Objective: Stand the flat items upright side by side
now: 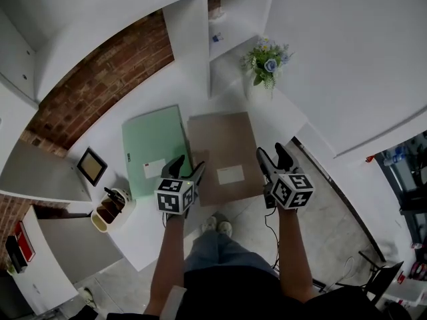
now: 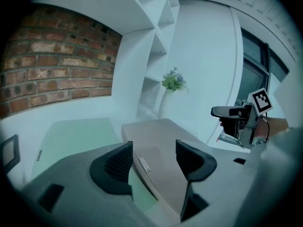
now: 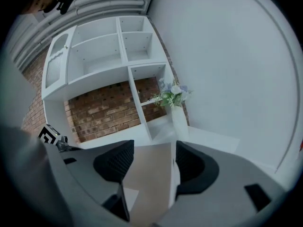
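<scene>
The green folder (image 1: pixel 155 149) lies flat just left of the brown folder (image 1: pixel 223 152). The left gripper (image 1: pixel 188 167) and right gripper (image 1: pixel 273 153), both wide and empty, flank its near edge, presumably to raise it.

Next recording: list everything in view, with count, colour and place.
green folder: one, pale green, flat on the desk's left
brown folder: one, brown, flat beside it, right
desk: one, white, under both
flower vase: one, white, desk's far end
picture frame: one, dark, desk's left edge
pen cup: one, cream, near the frame
shelves: one unit, white, behind desk
brick wall: one, red-brown, behind desk
left gripper: one, grey, open, over the folders' near edge
right gripper: one, grey, open, at brown folder's right edge
</scene>
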`<state>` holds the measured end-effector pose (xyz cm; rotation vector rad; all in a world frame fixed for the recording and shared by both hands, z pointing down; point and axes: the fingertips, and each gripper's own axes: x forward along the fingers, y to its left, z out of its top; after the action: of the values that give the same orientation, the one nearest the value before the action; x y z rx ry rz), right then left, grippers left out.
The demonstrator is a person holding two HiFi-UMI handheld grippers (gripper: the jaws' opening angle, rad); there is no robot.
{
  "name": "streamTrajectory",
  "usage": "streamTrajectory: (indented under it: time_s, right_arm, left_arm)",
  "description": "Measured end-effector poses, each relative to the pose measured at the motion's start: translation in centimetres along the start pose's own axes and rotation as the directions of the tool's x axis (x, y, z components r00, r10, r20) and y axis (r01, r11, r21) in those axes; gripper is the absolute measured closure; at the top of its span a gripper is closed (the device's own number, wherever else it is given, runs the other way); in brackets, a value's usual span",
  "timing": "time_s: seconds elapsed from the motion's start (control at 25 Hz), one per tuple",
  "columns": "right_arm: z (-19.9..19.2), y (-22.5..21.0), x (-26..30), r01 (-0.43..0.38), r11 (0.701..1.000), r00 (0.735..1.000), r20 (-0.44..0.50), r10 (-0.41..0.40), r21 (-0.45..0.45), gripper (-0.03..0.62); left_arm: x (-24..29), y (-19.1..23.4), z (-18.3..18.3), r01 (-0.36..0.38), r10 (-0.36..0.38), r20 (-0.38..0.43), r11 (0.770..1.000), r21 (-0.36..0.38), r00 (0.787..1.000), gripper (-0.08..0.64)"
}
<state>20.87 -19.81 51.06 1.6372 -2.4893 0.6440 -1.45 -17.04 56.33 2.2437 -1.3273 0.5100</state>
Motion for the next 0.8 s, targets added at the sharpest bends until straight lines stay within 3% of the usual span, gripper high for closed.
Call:
streamTrajectory:
  time_s: [0.24, 0.52, 0.8]
  right_arm:
    - [-1.8, -0.3, 3.2, -0.062, 0.998, 0.984, -0.167, 0.062, 0.005, 0.316]
    - [-6.0, -1.0, 5.3, -0.114, 0.992, 0.918, -0.374, 0.129, 0.061, 0.295]
    - [-8.7, -1.7, 6.5, -0.133, 0.988, 0.867, -0.473, 0.155, 0.08, 0.281]
  left_arm:
    - [2.7, 1.1, -1.2, 0.005, -0.023, -0.166, 0.994, -0.105, 0.986, 0.295]
    - [4.7, 1.3, -2.8, 0.009, -0.074, -0.314, 0.979, -0.205, 0.947, 0.284]
    - [5.8, 1.1, -4.0, 0.009, -0.109, -0.384, 0.967, -0.253, 0.917, 0.275]
